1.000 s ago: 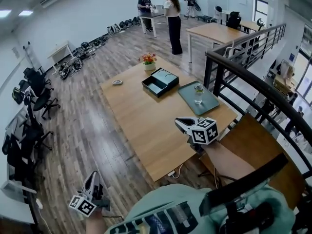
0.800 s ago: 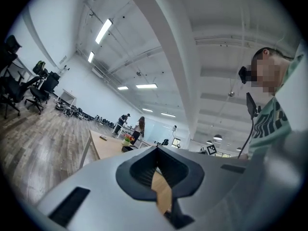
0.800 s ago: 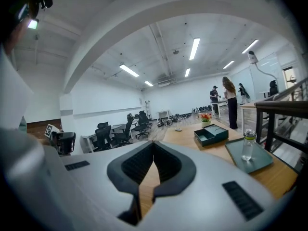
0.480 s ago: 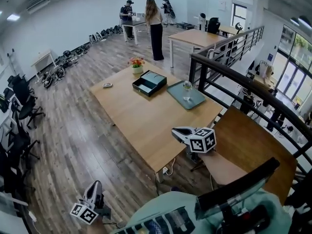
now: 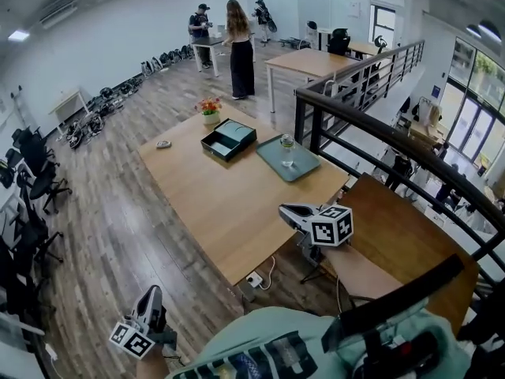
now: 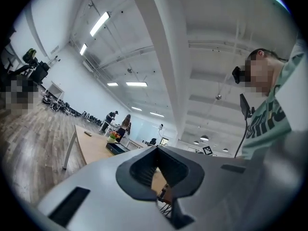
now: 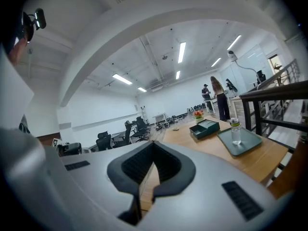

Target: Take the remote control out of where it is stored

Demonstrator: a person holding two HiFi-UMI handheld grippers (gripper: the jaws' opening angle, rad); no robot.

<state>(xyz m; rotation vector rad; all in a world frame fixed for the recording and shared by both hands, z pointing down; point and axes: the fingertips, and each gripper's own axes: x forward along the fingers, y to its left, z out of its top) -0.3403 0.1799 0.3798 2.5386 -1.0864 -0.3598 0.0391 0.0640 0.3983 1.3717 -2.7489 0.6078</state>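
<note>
both claws are closed and empty: the left gripper (image 5: 150, 298) hangs low near the floor, and the right gripper (image 5: 289, 212) hovers by the near edge of the long light wooden table (image 5: 221, 212). the remote control cannot be made out, but it probably lies in the open dark rectangular box (image 5: 229, 139), well apart. this looks like the approach step. the next move calls for reaching the box and opening a claw.

I'm looking at an open-plan office: a long wooden table (image 5: 229, 204), swivel chairs (image 5: 35, 181) along the wall, and a mezzanine railing (image 5: 301, 117).
</note>
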